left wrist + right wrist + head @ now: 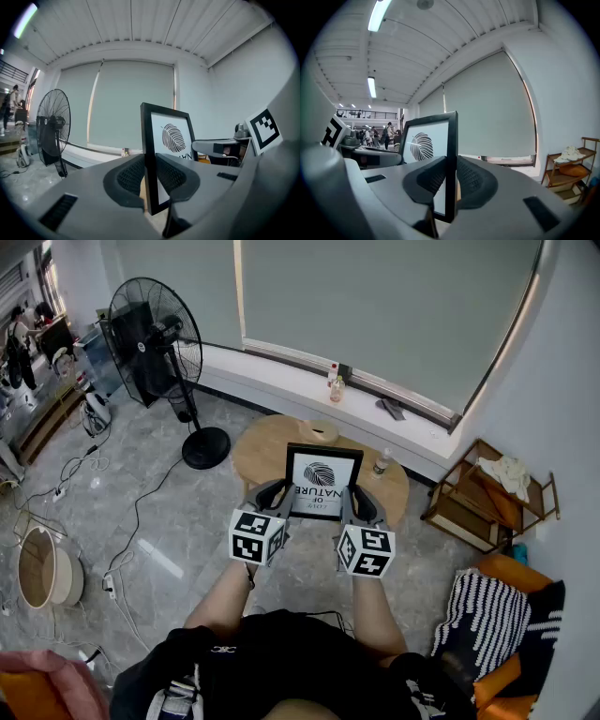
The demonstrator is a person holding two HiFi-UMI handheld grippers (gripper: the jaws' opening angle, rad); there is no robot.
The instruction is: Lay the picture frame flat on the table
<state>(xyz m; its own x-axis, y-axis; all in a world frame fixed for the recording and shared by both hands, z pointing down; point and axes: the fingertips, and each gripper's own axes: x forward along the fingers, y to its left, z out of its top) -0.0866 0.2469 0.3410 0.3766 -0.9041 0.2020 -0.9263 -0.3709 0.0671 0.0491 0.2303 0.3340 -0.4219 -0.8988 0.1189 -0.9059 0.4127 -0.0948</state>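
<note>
The black picture frame (323, 482) with a leaf print stands upright over the round wooden table (267, 442), its picture facing me. My left gripper (284, 499) is shut on the frame's left edge and my right gripper (350, 502) is shut on its right edge. In the left gripper view the frame (171, 136) rises between the pads of the left gripper (150, 176). The right gripper view shows the frame (425, 140) pinched the same way by the right gripper (450, 180). Whether the frame's bottom edge touches the table I cannot tell.
A tape roll (323, 430) and a small bottle (381, 463) sit on the table behind the frame. A standing fan (155, 343) is to the left and a wooden shelf (487, 498) to the right. Cables and a basket (42, 568) lie on the floor at left.
</note>
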